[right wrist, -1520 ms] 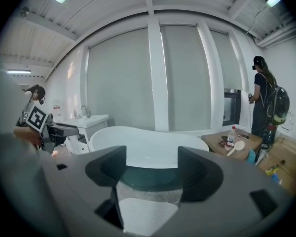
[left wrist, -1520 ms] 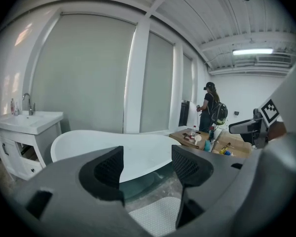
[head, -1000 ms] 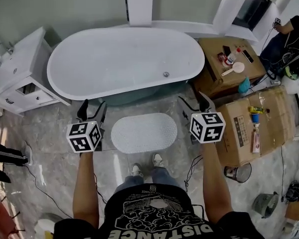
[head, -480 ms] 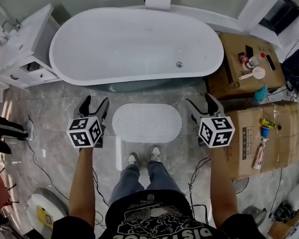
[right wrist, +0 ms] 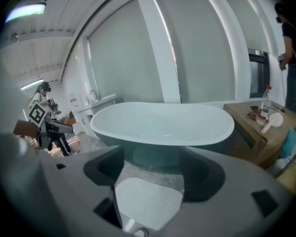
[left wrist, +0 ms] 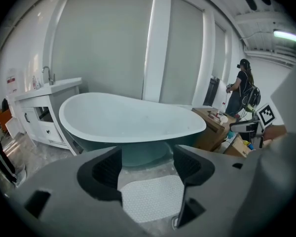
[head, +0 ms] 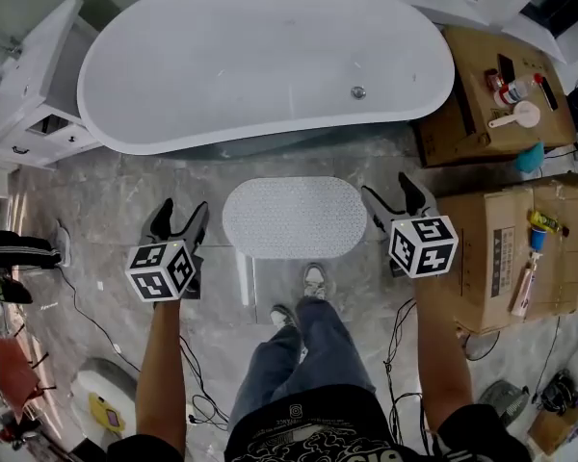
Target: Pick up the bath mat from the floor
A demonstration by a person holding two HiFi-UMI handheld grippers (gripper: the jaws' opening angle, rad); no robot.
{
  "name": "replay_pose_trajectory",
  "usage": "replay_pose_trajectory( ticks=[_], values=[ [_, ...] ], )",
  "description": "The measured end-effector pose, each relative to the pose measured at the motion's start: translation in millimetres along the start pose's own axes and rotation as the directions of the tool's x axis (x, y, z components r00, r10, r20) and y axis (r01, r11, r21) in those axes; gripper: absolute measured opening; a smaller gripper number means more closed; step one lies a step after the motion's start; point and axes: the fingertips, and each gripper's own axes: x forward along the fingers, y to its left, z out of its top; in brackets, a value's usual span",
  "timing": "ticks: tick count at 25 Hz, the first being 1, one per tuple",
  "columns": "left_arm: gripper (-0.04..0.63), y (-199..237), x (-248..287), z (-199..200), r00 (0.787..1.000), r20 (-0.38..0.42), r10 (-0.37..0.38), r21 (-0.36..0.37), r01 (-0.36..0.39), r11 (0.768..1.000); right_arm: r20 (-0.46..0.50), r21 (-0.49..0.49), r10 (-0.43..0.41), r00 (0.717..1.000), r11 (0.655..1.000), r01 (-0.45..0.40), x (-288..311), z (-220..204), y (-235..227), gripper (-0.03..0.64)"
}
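A white oval bath mat (head: 294,218) lies flat on the grey marbled floor (head: 106,200), seen from the head view, with a white freestanding bathtub (head: 260,56) at 12 o'clock from it. The person's shoes (head: 314,280) stand at the mat's 6 o'clock edge, one of them just touching or overlapping its rim.

The left tongs (head: 181,212) hang above the floor at 9 o'clock from the mat, and the right tongs (head: 388,192) at 3 o'clock from it, each well clear of it. Both pairs point toward the tub. In the left gripper view the jaws stand apart with nothing between the pads; the mat shows on the floor beyond and below them. The right gripper view shows the same: jaws parted, nothing gripped, and the mat in the gap far below.

A white cabinet (head: 29,94) stands at 10 o'clock from the mat, beside the tub's end. Cardboard boxes (head: 501,248) fill the side at 3 o'clock, with a bottle (head: 509,91) and other small items on top of the farther one. Black cables (head: 77,306) trail over the floor at 8 o'clock. In the left gripper view another person (left wrist: 244,85) stands beyond the boxes.
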Motion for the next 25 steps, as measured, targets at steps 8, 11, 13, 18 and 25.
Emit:
replay_pose_trajectory(
  ticks=[8,11,13,18,25],
  values=[
    [0.334,12,32,-90,0.996,-0.081,-0.039,0.024,0.041,0.999,-0.045,0.067,-0.037,0.998,0.997,0.04,33,-93,-3,0.351],
    [0.334,21,44,-132,0.993,-0.108,-0.05,0.024,0.052,0.998,-0.066,0.051,-0.049,0.997,0.997,0.053,40,-128,-2,0.351],
    [0.342,27,54,-156,0.991,-0.119,-0.06,0.028,0.064,0.998,-0.075,0.045,-0.053,0.996,0.997,0.056,46,-149,-1,0.351],
    [0.342,46,79,-204,0.99,-0.127,-0.06,0.08,0.071,0.994,-0.099,0.038,-0.049,0.994,0.998,0.053,67,-201,3,0.354],
    [0.347,52,115,-278,0.991,-0.107,-0.076,0.049,0.082,0.995,-0.17,-0.01,-0.048,0.984,0.999,0.047,87,-274,0,0.362]
  ],
)
